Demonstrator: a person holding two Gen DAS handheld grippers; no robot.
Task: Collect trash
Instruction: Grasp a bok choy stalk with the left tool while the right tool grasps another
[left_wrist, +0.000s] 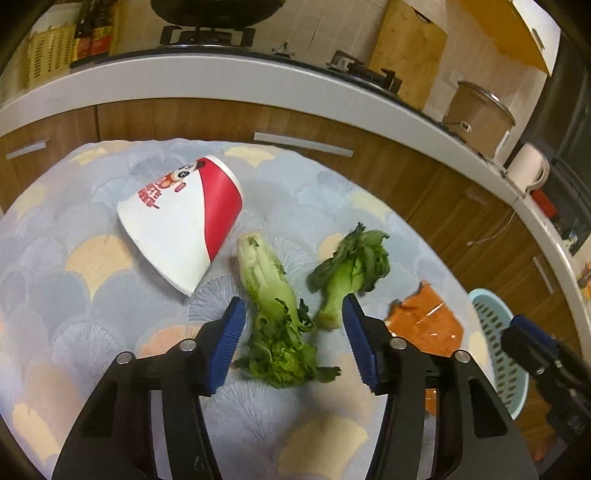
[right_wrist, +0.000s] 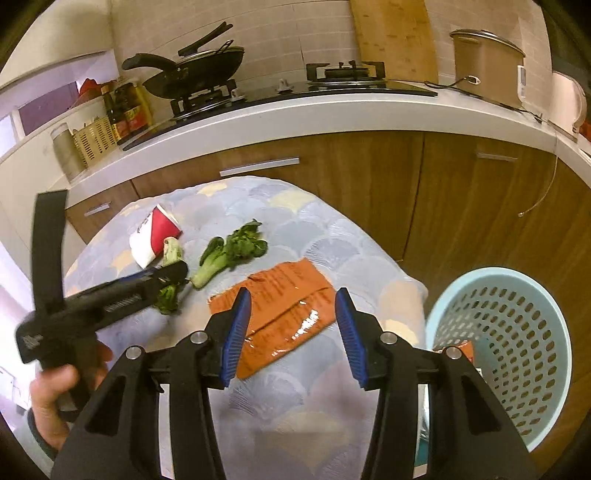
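showing the pick-up step of trash collection: the left gripper (left_wrist: 293, 341) hangs low over the cloth-covered table (left_wrist: 74, 295), jaws wide apart and holding nothing, with the nearer bok choy scrap (left_wrist: 275, 314) lying between its blue pads (left_wrist: 227, 345). a second bok choy scrap (left_wrist: 351, 273) lies just beside the right pad, and a tipped red-and-white paper cup (left_wrist: 184, 221) rests farther back, close to the first scrap's stem end. the right gripper (right_wrist: 291, 332) is likewise fully open and empty, poised above the orange wrapper (right_wrist: 284, 306) at the table's near right. the pale blue basket (right_wrist: 517, 350) stands beside the table on the right, with something orange already inside. judged next move: lower and close the left jaws on the leafy scrap, keeping clear of the neighbouring stalk, then carry it across to the basket.
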